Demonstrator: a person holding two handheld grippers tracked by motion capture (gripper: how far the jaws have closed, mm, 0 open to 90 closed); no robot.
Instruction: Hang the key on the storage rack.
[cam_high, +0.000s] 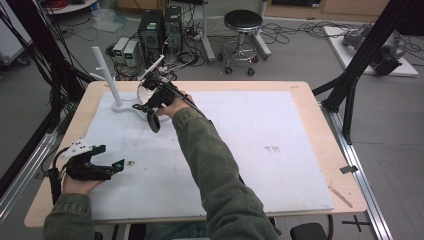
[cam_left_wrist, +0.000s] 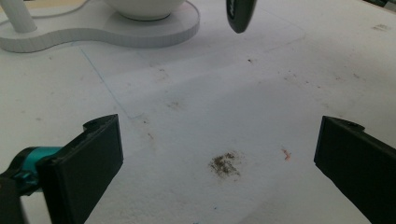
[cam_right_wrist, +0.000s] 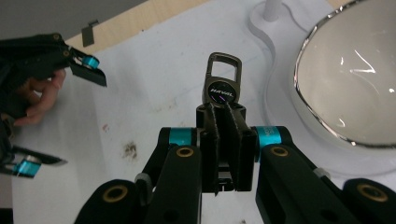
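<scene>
Key fob held near the bowl

The right gripper (cam_right_wrist: 223, 109) is clamped on a key fob (cam_right_wrist: 222, 88), apparently just beside the bowl (cam_right_wrist: 348, 79). The left gripper (cam_high: 107, 160), jaws apart, rests well away from the bowl.

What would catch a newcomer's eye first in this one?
Probably the right gripper, shut on a dark key fob with a metal loop, held above the white board near its far left corner. Just beside it stands a white stand with pegs, whose flat base also carries a white bowl. The left gripper sits at the near left of the board, jaws wide open over a small brown stain.
</scene>
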